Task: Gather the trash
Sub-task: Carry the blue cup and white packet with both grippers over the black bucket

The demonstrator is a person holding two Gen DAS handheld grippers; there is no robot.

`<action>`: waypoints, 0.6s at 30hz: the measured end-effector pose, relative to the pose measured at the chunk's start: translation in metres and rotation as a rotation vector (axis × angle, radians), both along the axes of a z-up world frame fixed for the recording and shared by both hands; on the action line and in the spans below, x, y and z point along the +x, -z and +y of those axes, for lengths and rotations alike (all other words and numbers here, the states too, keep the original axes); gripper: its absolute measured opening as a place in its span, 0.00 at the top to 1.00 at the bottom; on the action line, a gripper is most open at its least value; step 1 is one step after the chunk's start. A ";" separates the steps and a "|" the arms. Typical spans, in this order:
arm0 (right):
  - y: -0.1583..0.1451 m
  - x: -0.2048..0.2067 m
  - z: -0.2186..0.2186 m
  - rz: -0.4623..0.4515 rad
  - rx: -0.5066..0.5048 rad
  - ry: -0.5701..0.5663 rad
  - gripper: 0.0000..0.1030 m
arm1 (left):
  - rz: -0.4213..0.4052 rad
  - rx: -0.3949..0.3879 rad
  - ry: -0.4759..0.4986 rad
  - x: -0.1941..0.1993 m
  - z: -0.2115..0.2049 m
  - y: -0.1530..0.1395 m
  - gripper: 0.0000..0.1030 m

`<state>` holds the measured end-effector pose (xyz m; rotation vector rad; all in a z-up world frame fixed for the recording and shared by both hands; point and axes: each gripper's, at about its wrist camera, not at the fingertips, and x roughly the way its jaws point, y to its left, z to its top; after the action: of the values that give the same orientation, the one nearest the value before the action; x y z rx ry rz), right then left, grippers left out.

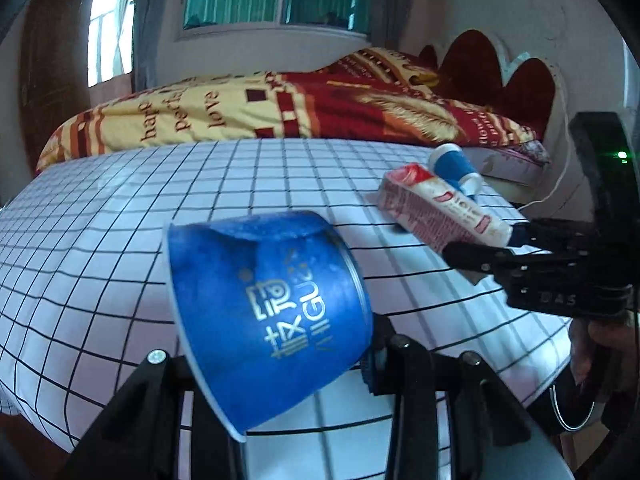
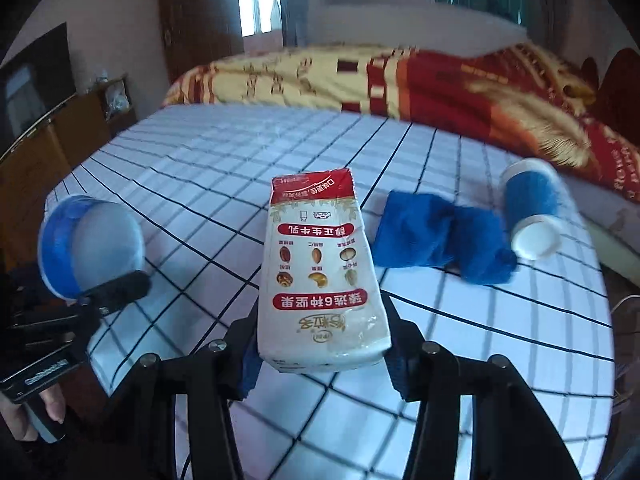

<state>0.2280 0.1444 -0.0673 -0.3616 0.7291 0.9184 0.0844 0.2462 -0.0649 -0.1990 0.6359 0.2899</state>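
Right wrist view shows the right gripper (image 2: 320, 356) clenched on the base of a milk carton (image 2: 318, 272), lifted above the checked table (image 2: 200, 152); the left gripper (image 1: 280, 360) pinches a blue paper cup (image 1: 268, 312). Carry both level with a steady squeeze, since no bin shows; a rolled cup (image 2: 532, 208) and blue cloth (image 2: 444, 236) lie behind.

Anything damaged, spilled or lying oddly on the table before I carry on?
The blue cup in the left gripper has a dented, crumpled wall near its rim. On the checked table, a blue-sleeved paper cup lies on its side beside a crumpled blue cloth. No spill shows. The milk carton in the right gripper looks intact.
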 end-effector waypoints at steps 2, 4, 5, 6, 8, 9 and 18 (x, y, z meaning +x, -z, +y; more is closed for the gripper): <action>-0.009 -0.004 -0.024 -0.007 0.025 0.035 0.48 | -0.017 0.001 0.024 0.000 -0.013 -0.005 0.64; -0.015 -0.007 -0.053 -0.015 0.043 0.079 0.48 | -0.034 0.004 0.049 -0.001 -0.026 -0.010 0.64; -0.018 -0.009 -0.068 -0.020 0.051 0.102 0.48 | -0.045 0.004 0.064 0.000 -0.034 -0.013 0.64; -0.019 -0.010 -0.080 -0.023 0.055 0.120 0.48 | -0.053 0.004 0.075 0.000 -0.041 -0.016 0.64; -0.023 -0.013 -0.112 -0.034 0.064 0.168 0.48 | -0.066 0.000 0.104 0.001 -0.057 -0.020 0.64; -0.025 -0.014 -0.124 -0.035 0.067 0.184 0.48 | -0.070 0.001 0.118 0.001 -0.064 -0.022 0.64; -0.028 -0.023 -0.252 -0.058 0.071 0.384 0.48 | -0.062 0.010 0.279 0.024 -0.141 -0.023 0.64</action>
<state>0.2049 -0.1078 -0.0390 -0.1746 0.6813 0.5666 0.1088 0.1049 -0.0418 -0.1068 0.5928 0.0182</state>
